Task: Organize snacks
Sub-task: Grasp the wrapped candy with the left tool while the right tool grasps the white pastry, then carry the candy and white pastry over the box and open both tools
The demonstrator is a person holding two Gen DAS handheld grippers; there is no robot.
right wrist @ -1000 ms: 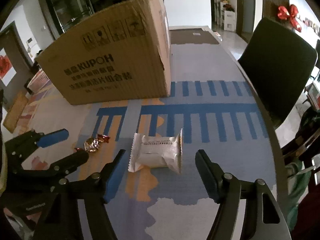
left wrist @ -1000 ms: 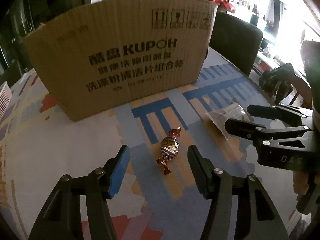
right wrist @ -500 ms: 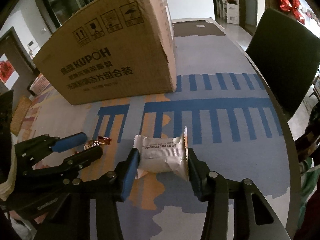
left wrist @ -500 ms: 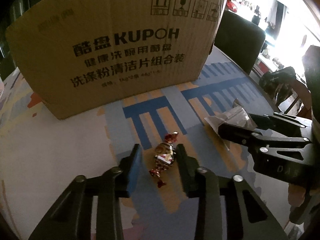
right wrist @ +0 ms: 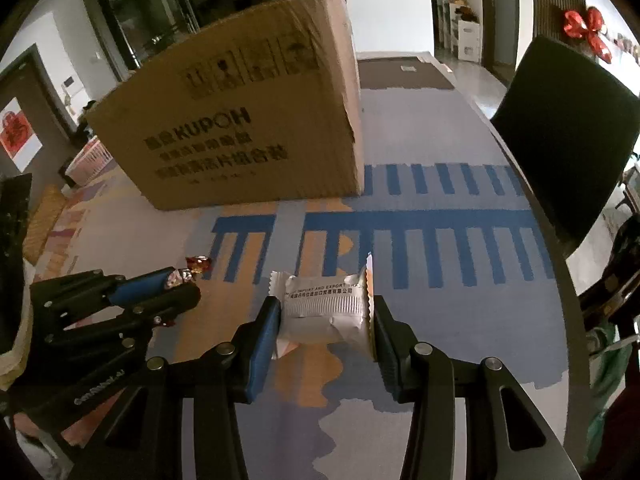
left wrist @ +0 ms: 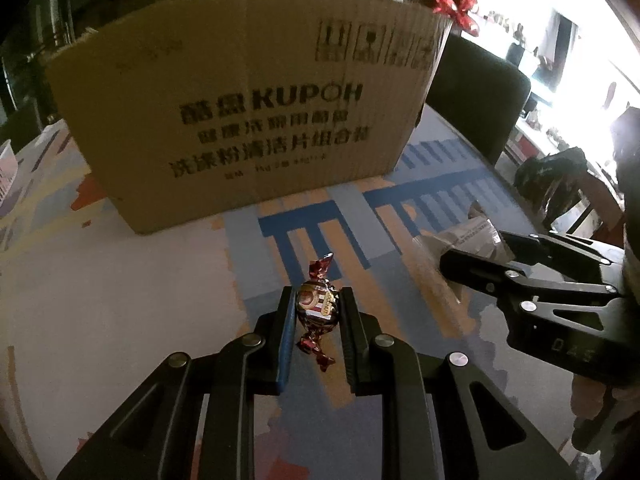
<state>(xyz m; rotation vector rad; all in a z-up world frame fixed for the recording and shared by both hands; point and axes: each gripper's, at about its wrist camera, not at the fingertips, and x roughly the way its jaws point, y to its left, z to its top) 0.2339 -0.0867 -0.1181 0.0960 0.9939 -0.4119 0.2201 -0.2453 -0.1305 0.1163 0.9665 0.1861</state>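
My left gripper (left wrist: 318, 312) was closing on the candy (left wrist: 317, 309), pads touching its wrapper; my right gripper (right wrist: 325, 316) clamped the white snack packet (right wrist: 325, 309). Both sat just before the cardboard box (right wrist: 256, 128), which blocked the way ahead. Open tabletop (right wrist: 460, 264) lay right of the box, up to the table edge by the dark chair (right wrist: 560, 120).

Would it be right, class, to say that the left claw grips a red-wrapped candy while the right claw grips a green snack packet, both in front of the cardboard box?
Not quite: the snack packet in the right claw is white, as the right wrist view shows. The rest stands: the left claw, its jaws closing, grips the red-wrapped candy, both in front of the cardboard box.
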